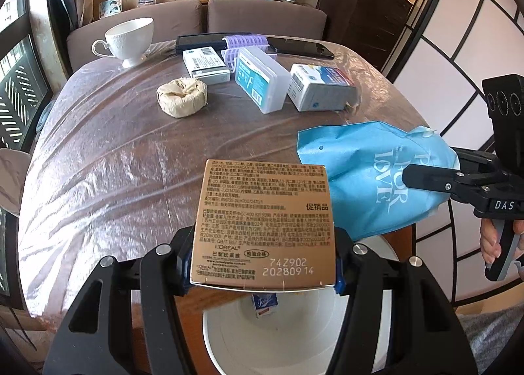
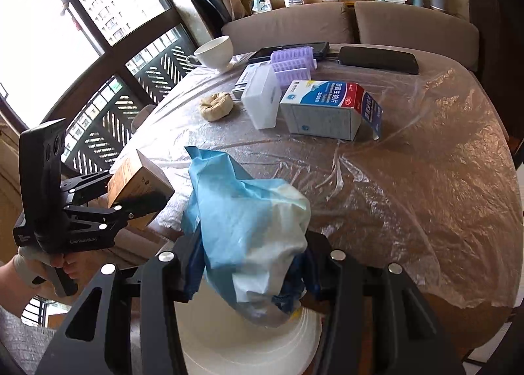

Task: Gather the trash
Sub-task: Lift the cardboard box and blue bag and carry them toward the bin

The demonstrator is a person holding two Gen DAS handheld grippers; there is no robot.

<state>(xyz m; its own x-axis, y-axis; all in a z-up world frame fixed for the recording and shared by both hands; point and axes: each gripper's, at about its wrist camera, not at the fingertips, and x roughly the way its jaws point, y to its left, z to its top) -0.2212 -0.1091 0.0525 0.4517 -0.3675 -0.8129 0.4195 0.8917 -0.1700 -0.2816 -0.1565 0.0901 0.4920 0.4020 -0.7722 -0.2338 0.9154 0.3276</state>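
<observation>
My left gripper [image 1: 263, 263] is shut on a gold L'Oreal box [image 1: 265, 221], held above a white bin [image 1: 271, 332] at the table's near edge; a small tissue packet [image 1: 264, 304] lies in the bin. The box also shows in the right wrist view [image 2: 137, 178]. My right gripper [image 2: 252, 273] is shut on a crumpled blue bag [image 2: 249, 211], held over the same bin [image 2: 249, 342]. In the left wrist view the bag [image 1: 376, 175] hangs from the right gripper [image 1: 425, 178] at the right.
The table under clear plastic film [image 1: 114, 162] holds a beige crumpled wad [image 1: 181, 97], a white cup [image 1: 131, 41], a medicine box [image 2: 327, 110], a translucent plastic case [image 1: 260, 80], another white box [image 1: 206, 65], purple rollers [image 2: 291, 61] and black phones [image 2: 380, 59]. Sofa behind.
</observation>
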